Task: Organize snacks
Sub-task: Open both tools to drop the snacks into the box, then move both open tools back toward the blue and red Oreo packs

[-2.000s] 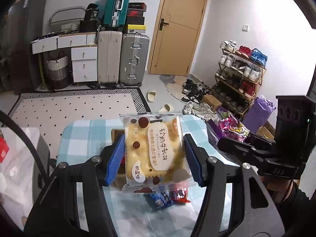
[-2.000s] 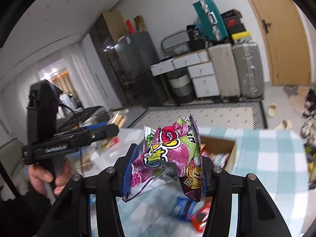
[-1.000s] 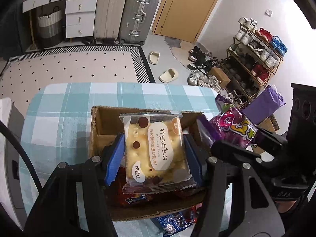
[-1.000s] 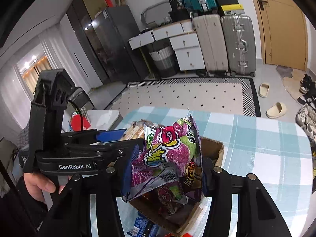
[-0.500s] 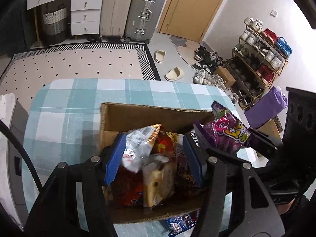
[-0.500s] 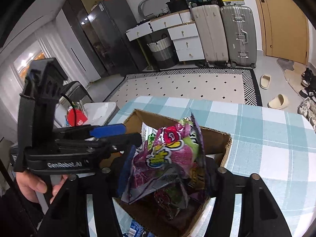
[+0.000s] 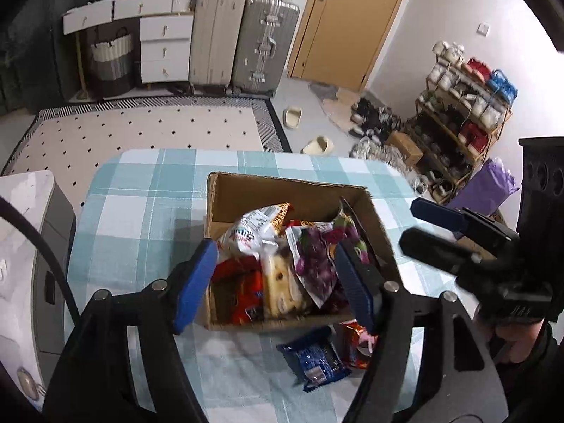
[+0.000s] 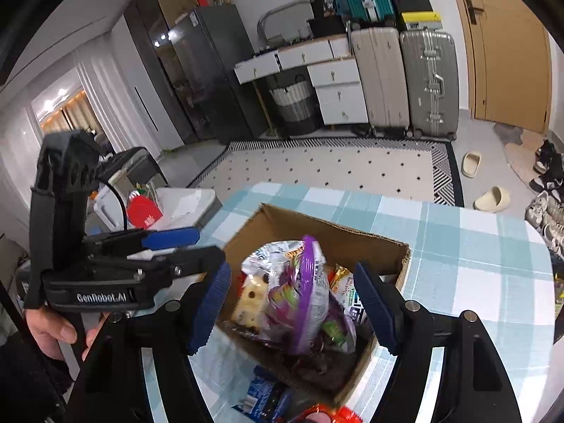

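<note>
An open cardboard box stands on the checked table, filled with several snack packets. The purple packet lies on top of the pile, next to the yellow biscuit packet. My left gripper is open and empty above the box's near side; it also shows in the right wrist view. My right gripper is open and empty above the box; it also shows in the left wrist view.
A blue packet and a red-orange packet lie on the table in front of the box. A white side unit stands left of the table. Suitcases, drawers and a shoe rack line the room.
My right gripper opened and let the purple packet drop into the box. Earlier my left gripper released the yellow biscuit packet there. Both grippers now hover empty.
</note>
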